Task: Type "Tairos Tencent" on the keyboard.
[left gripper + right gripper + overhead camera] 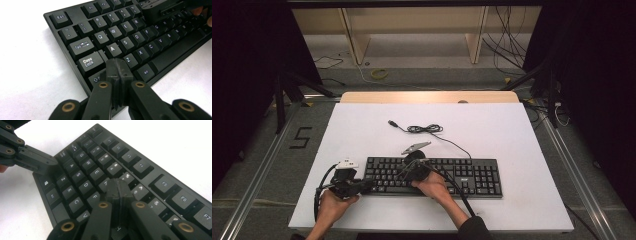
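- Your two hands sit nearest, at the table's near edge, each with its tongs on the black keyboard [432, 176], which lies across the near half of the white table [512, 140].
- Left gripper [117, 65]: jaws pressed together, holding nothing, tip down at the left end between Caps Lock [88, 62] and Z.
- Right gripper [117, 186]: also pinched closed and empty, tip over the R and T keys.
- Looks like key-pressing work, both tips poised; next, push one closed tip straight down on a single key.
- Far off, the keyboard's cable [424, 129] lies loose.
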Available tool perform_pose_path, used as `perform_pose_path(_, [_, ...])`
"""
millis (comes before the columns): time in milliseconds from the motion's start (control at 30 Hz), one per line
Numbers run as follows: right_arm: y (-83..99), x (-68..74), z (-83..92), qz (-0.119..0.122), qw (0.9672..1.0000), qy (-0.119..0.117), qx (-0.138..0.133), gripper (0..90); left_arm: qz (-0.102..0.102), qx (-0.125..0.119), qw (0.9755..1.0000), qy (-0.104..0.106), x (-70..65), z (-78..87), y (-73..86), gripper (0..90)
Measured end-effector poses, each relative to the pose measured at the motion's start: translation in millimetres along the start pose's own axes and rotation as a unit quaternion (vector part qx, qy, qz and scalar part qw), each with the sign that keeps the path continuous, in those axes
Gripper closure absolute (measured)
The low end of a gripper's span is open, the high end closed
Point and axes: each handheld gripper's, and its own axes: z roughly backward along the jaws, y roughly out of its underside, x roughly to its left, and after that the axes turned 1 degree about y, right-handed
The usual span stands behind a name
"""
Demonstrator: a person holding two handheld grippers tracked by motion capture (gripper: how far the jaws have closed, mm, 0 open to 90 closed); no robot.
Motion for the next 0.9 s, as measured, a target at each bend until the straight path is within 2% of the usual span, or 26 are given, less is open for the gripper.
perform_pose_path(133, [-0.4,-0.8,1.3,-0.007,1.0,-0.003,-0.002,90.0,0.005,-0.002,1.0,0.004,1.1,0.1,-0.1,89.0])
perform_pose_path(400, [-2.5,-1.4,15.2,-0.01,0.9994,-0.012,-0.032,86.2,0.006,-0.038,0.9992,0.015,-0.6,7.1,-2.9,85.5])
perform_pose_path(533, [-2.1,-2.2,20.3,-0.015,0.9989,-0.016,-0.04,83.9,0.004,-0.046,0.9988,0.018,-1.0,8.2,-3.7,83.3])
perform_pose_path(900, [3.5,-4.3,40.3,-0.013,0.9975,-0.022,-0.066,56.3,0.006,-0.08,0.9958,0.043,-2.1,9.9,-6.2,65.0])
